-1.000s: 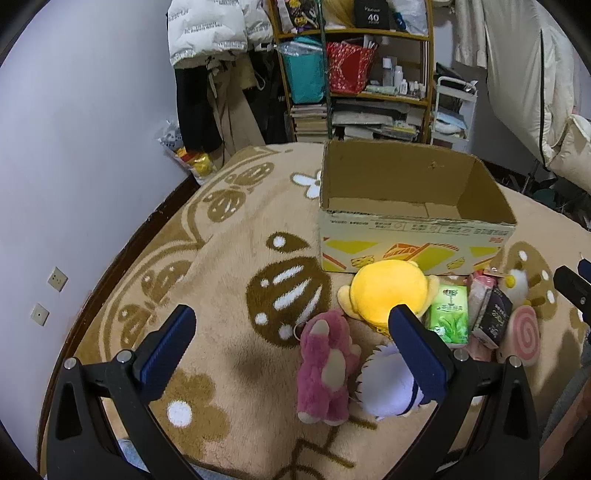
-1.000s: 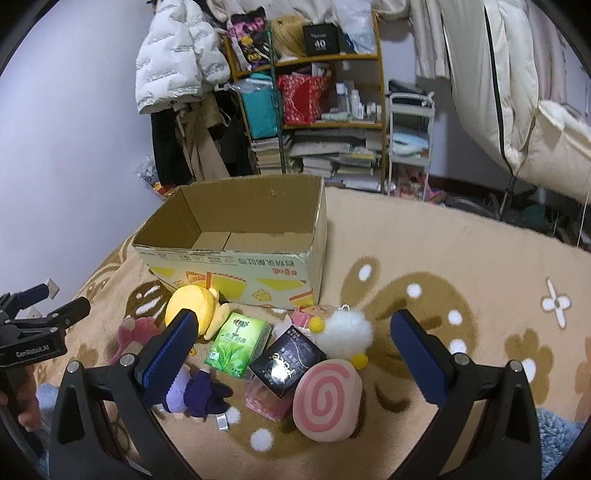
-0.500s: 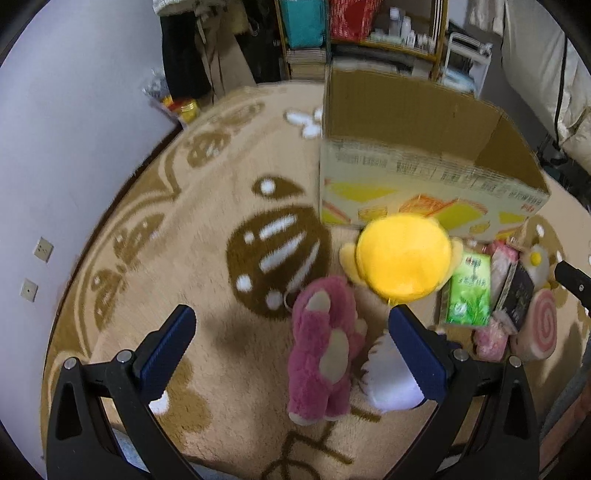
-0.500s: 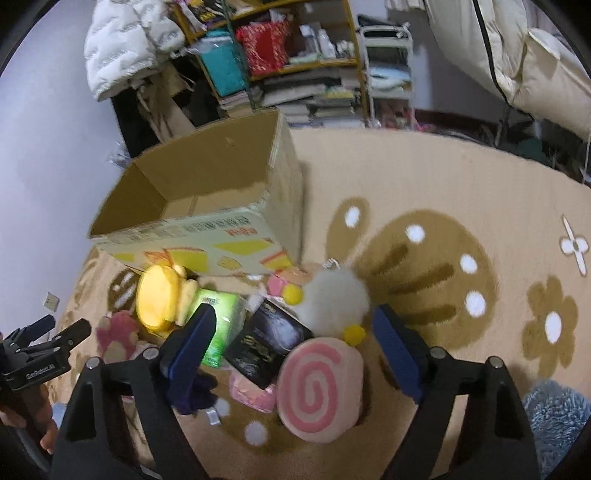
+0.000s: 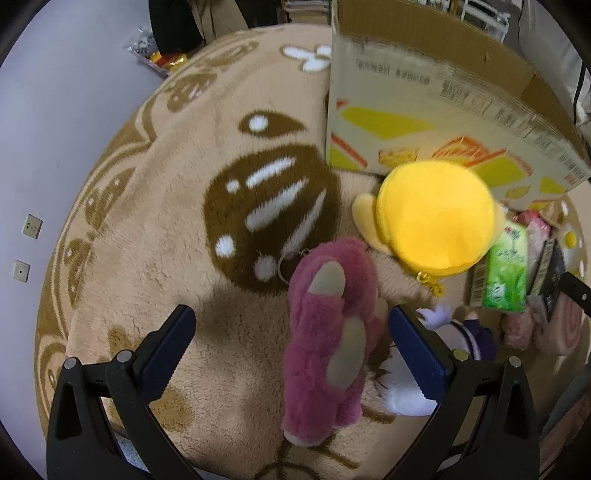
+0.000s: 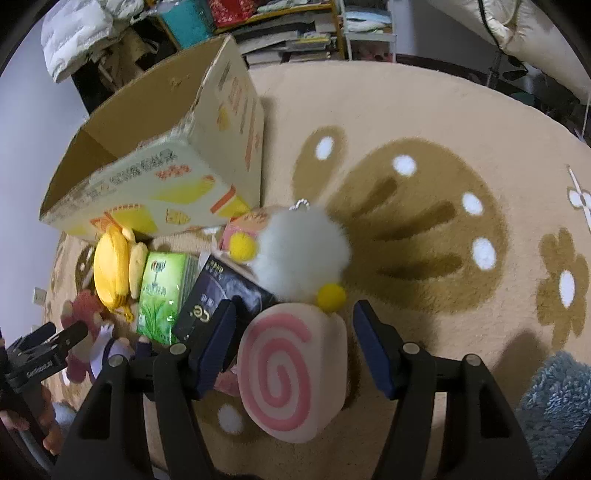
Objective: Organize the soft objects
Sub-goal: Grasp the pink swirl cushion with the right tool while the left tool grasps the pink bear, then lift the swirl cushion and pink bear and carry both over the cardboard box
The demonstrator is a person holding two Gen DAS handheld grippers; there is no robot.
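In the left wrist view my open left gripper (image 5: 291, 343) hangs over a pink plush bear (image 5: 328, 339) that lies on the rug, nearer the right finger. A yellow plush (image 5: 436, 214) lies beyond it, and a white and purple plush (image 5: 443, 354) is partly hidden behind the right finger. In the right wrist view my open right gripper (image 6: 293, 341) straddles a pink swirl roll cushion (image 6: 291, 373). A white fluffy plush with yellow balls (image 6: 299, 251) lies just beyond it. The open cardboard box (image 6: 159, 155) stands behind the pile.
A green tissue pack (image 6: 162, 291), a black box (image 6: 221, 299) and a pink packet (image 6: 243, 225) lie among the plush toys. A blue fluffy thing (image 6: 554, 402) is at the right edge. Shelves (image 6: 288, 26) and hanging clothes stand behind the rug (image 6: 424, 122).
Both grippers have come down and forward toward the toys. The left is now over the pink bear. The right has narrowed and now straddles the swirl cushion.
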